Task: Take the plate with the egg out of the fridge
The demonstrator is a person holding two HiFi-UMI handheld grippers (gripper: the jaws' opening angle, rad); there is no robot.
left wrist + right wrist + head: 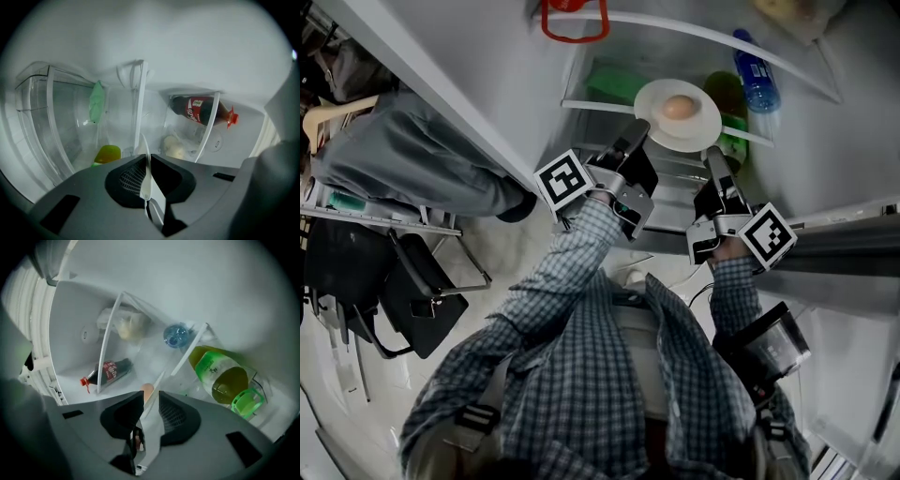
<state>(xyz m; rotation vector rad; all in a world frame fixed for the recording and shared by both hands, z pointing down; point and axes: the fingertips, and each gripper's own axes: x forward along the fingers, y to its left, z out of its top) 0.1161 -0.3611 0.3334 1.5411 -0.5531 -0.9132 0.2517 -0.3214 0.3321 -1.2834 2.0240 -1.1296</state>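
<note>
Firmly closed on the left rim of the plate [678, 114], the left tongs [637, 129] have their jaws drawn narrow, with only the thin white edge between them. The right tongs [713, 156] pinch the opposite rim in the same way, jaws nearly together on the plate's edge. The plate is held roughly level between the two, over the front edge of a glass shelf [600, 105] inside the open fridge [154, 282]; whether it rests on the shelf or hangs just above it cannot be told. The egg [679, 108] lies at the middle of the plate and shows just beyond the right tongs' jaws in the right gripper view. A green bottle [220, 373] lies on its side just behind the plate's right edge, and a blue-capped bottle [757, 73] sits farther back toward the right corner. A cola bottle [199, 110] with a red cap lies on its side in another compartment.
</note>
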